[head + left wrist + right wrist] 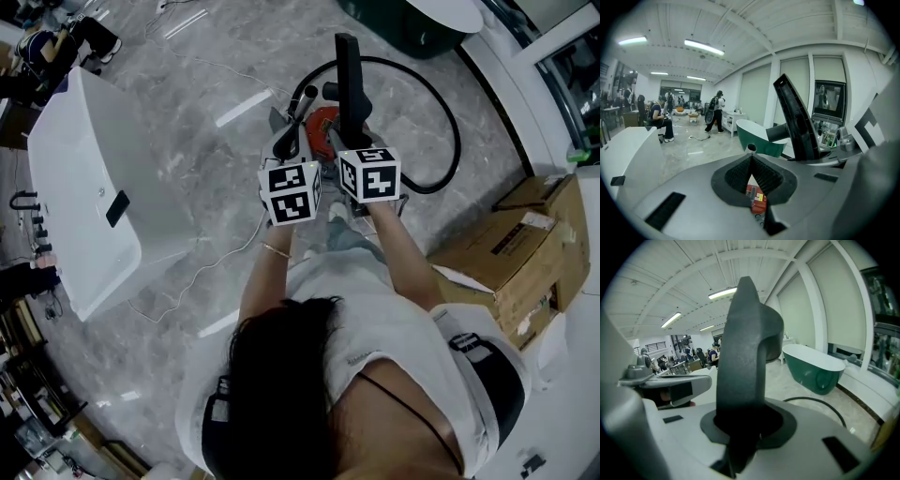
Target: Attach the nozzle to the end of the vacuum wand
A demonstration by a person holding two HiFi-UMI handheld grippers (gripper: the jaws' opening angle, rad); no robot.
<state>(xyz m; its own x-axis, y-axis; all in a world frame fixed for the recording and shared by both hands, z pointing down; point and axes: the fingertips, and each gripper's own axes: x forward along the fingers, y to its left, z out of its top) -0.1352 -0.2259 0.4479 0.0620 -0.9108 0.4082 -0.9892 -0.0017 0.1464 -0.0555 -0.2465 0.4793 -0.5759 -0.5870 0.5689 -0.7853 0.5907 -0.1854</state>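
In the head view my right gripper (pixel 349 141) is shut on the black nozzle (pixel 348 75), which stands up out of its jaws. That nozzle (pixel 745 362) fills the middle of the right gripper view. My left gripper (pixel 292 148) sits just to the left of it, pads (pixel 764 176) pressed together at the tips. The silver wand's open end (pixel 751 148) shows just past those fingertips, and I cannot tell if they touch it. Below both grippers lies the red vacuum body (pixel 323 127), with a black hose (pixel 452 122) looping off to the right.
A white bathtub (pixel 94 187) stands on the marble floor at the left, and a dark green tub (pixel 412 23) at the top. Cardboard boxes (pixel 520 253) sit at the right. A thin white cable (pixel 187 281) runs across the floor. People (pixel 715 110) stand far off.
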